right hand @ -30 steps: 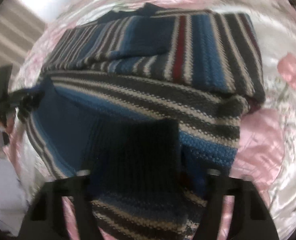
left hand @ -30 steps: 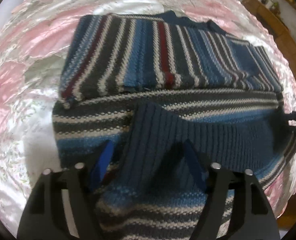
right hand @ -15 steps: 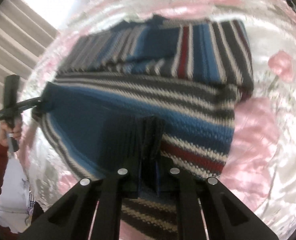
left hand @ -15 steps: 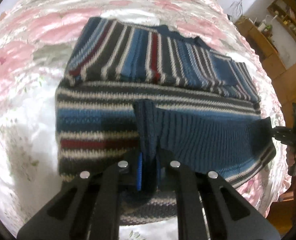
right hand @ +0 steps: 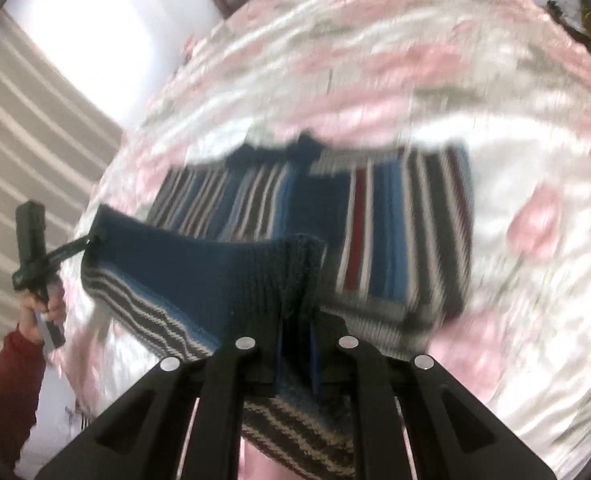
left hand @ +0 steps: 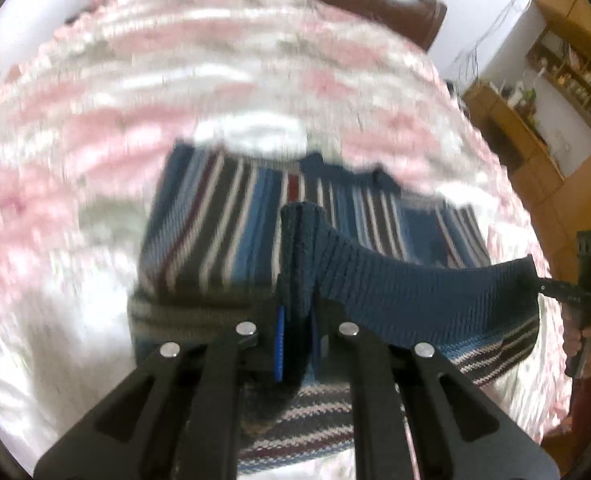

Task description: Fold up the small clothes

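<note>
- Currently held item: striped knit sweater (left hand: 231,232), blue, grey, white and dark red, lying on a bed (left hand: 95,128) with a pink-and-white satin cover. Far half, collar end, lay flat toward the headboard edge; near half was lifted clear of the cover.
- Left gripper (left hand: 295,344): fingers (left hand: 280,344) clamped together on a bunched corner of the dark blue ribbed hem (left hand: 415,292).
- Right gripper (right hand: 295,344): fingers (right hand: 313,356) likewise pinched shut on the opposite corner of the same ribbed hem (right hand: 199,268). Each gripper showed small at the side of the other's view, with a hand (right hand: 39,304) in a red sleeve (right hand: 7,384) on the handle.
- Reason for the hold, as judged: two corner grips kept the hem stretched in a taut band between them, so the lower half could be carried over as one straight edge rather than sagging in the middle.
- Stage, as judged: bottom-to-collar fold under way, hem raised but not yet laid down.
- Room for moving: open cover lay on both sides of the sweater and beyond the collar toward the headboard; nothing else rested on the bed near it.
- Caution: both views were motion-blurred, so the alignment of hem to shoulders could not be told.
</note>
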Available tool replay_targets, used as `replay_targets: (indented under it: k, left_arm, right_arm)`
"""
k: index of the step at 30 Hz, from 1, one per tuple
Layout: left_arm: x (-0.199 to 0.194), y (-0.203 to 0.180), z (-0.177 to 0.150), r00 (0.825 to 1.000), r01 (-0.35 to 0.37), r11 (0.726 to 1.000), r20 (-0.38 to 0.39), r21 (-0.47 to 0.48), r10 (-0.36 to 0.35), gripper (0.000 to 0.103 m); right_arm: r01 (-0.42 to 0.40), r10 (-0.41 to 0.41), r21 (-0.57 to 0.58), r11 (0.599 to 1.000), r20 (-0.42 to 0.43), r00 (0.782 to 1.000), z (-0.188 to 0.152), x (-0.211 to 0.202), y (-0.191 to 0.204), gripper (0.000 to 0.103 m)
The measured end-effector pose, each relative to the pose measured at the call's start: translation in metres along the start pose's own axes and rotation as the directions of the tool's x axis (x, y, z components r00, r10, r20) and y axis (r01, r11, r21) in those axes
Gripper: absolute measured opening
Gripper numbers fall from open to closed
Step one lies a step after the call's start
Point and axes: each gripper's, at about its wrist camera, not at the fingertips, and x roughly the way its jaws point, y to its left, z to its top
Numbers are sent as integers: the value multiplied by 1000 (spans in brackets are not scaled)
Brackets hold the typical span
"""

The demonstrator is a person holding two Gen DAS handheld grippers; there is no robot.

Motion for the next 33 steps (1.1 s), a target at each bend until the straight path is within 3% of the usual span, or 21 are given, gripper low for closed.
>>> replay_targets:
  k: [5,10,16,26,28,31,32,33]
  left_arm:
    - [23,-2,63,998,-29,999,57,-33,31,8]
    - [67,-5,98,997,-61,998,55,-33,62,8]
    - [133,8,101,993,-118,992,-21,-45,117,8]
    - [182,29,82,978,-182,983,-103,-21,179,14]
    - [182,27,82,975,-196,980,-105,-19,193,17]
    - [166,21,82,968,-233,972,-102,-27,229,34]
    - [159,19,81,965,-248,969,-89,-24,245,39]
    - [146,14,79,962,-267,964,-66,-6,266,41]
  right_arm:
    - [50,-52,43,998,41,998,66,14,-7,10]
    - [120,-122,78,990,20,992,112,57,-29,10]
    - [182,-179,99,978,-40,983,117,106,-57,10]
    - [206,-194,165,964,-86,977,99,148,-92,13]
    - [194,-182,185,963,-81,980,99,144,-92,17]
    - [211,-201,182,961,-69,977,96,120,-87,44]
    - [215,-209,168,962,-56,976,93,108,-83,51]
    - [214,-210,142,966,-41,977,88,94,-78,51]
